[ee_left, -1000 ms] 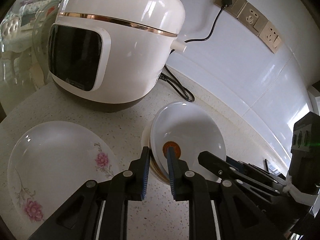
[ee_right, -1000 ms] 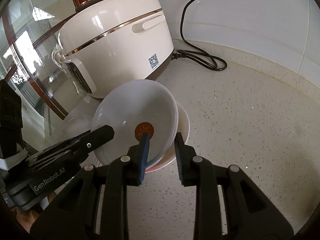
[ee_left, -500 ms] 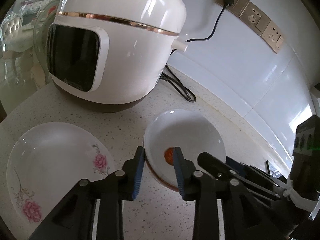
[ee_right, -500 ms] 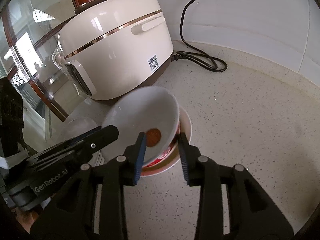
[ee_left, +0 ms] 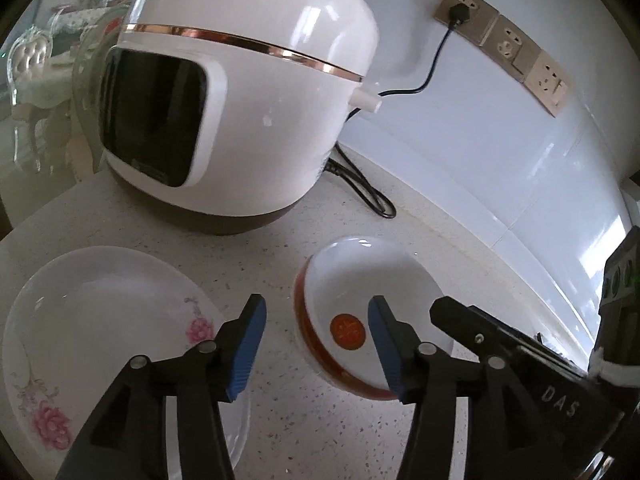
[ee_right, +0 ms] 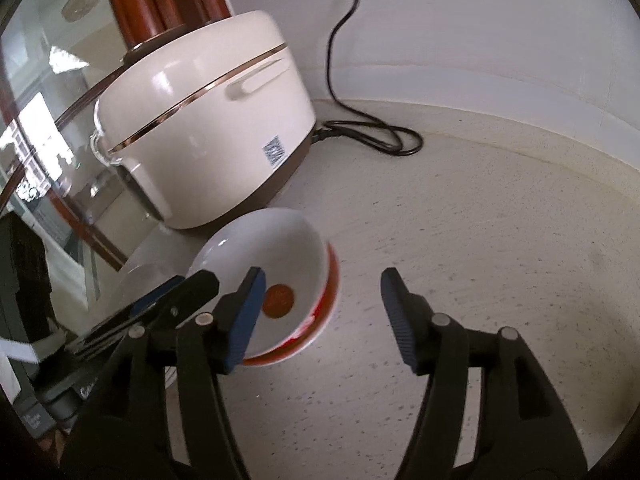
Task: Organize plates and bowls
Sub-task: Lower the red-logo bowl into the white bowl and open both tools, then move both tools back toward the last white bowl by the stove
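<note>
A white bowl (ee_left: 360, 292) with a red rim band and an orange round mark inside rests nested in a red-edged bowl on the speckled counter; the right wrist view shows the same bowl (ee_right: 280, 264). A white plate (ee_left: 100, 320) with pink flowers lies at the left. My left gripper (ee_left: 318, 344) is open, its right finger in front of the bowl, its left finger beside it. My right gripper (ee_right: 322, 312) is open too, its left finger over the bowl's near side. Neither holds anything.
A white rice cooker (ee_left: 240, 100) with a gold band stands behind the dishes, its black cord (ee_left: 364, 192) coiled on the counter toward wall sockets (ee_left: 508, 44). A glass partition (ee_right: 40, 100) borders the left. Bare counter (ee_right: 500, 240) stretches right of the bowls.
Both grippers were shut on the tilted white bowl; it came down into the red-edged bowl, and both have opened wide and let it go.
</note>
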`<state>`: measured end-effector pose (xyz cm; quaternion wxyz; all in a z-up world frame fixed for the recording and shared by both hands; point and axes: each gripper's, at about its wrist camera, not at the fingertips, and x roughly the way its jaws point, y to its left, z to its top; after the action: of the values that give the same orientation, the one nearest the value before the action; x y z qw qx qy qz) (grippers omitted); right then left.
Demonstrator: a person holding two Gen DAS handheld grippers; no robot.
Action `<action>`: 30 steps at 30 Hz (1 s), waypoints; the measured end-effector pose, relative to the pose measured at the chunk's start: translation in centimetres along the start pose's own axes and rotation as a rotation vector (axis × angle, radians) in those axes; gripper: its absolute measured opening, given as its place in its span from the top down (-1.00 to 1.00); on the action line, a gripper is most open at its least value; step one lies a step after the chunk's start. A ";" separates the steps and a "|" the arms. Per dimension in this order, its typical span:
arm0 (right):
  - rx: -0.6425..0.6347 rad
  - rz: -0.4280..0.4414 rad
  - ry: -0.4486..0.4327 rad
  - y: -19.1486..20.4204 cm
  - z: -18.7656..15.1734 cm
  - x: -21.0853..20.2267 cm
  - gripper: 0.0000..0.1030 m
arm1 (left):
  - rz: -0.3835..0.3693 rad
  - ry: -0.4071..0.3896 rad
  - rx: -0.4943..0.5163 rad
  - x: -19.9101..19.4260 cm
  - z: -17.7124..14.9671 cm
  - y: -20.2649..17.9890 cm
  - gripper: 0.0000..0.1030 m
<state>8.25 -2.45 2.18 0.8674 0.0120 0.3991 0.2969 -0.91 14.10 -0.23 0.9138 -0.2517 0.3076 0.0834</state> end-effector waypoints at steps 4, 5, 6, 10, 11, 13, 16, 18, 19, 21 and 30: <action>-0.009 -0.074 -0.044 -0.2 0.0 -0.2 -0.26 | 0.008 -0.092 0.022 -0.8 -0.3 -0.2 -0.14; -0.010 -0.089 -0.049 -0.2 0.0 -0.2 -0.30 | 0.014 -0.116 0.027 -1.0 -0.3 -0.2 -0.21; -0.012 -0.112 -0.054 -0.3 0.0 -0.1 -0.31 | 0.022 -0.137 0.033 -1.2 -0.4 -0.3 -0.23; -0.024 -0.162 -0.048 -0.4 0.0 0.4 -0.36 | 0.060 -0.175 0.052 -1.3 -0.5 -0.3 -0.27; -0.023 -0.163 -0.044 -0.5 -0.1 0.5 -0.36 | 0.058 -0.173 0.055 -1.3 -0.5 -0.2 -0.28; -0.018 -0.160 -0.034 -0.6 -0.1 0.9 -0.38 | 0.061 -0.164 0.061 -1.1 -0.4 -0.3 -0.29; -0.021 -0.164 -0.022 -0.6 -0.2 1.3 -0.39 | 0.060 -0.161 0.065 -0.7 -0.4 -0.4 -0.29; -0.024 -0.164 -0.016 -0.6 -0.3 1.5 -0.40 | 0.063 -0.159 0.069 -0.7 -0.4 -0.6 -0.29; -0.026 -0.164 -0.016 -0.6 -0.3 1.5 -0.41 | 0.064 -0.161 0.069 -0.7 -0.4 -0.6 -0.29; -0.025 -0.165 -0.015 -0.6 -0.4 1.5 -0.42 | 0.066 -0.161 0.073 -0.6 -0.6 -0.7 -0.29; -0.031 -0.174 -0.022 -0.4 -0.4 1.4 -0.42 | 0.081 -0.157 0.092 -0.3 -0.6 -1.2 -0.29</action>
<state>8.91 -2.15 0.79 0.8943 -0.0328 0.3844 0.2266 -1.10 12.76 -0.02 0.9416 -0.1892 0.2484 0.1257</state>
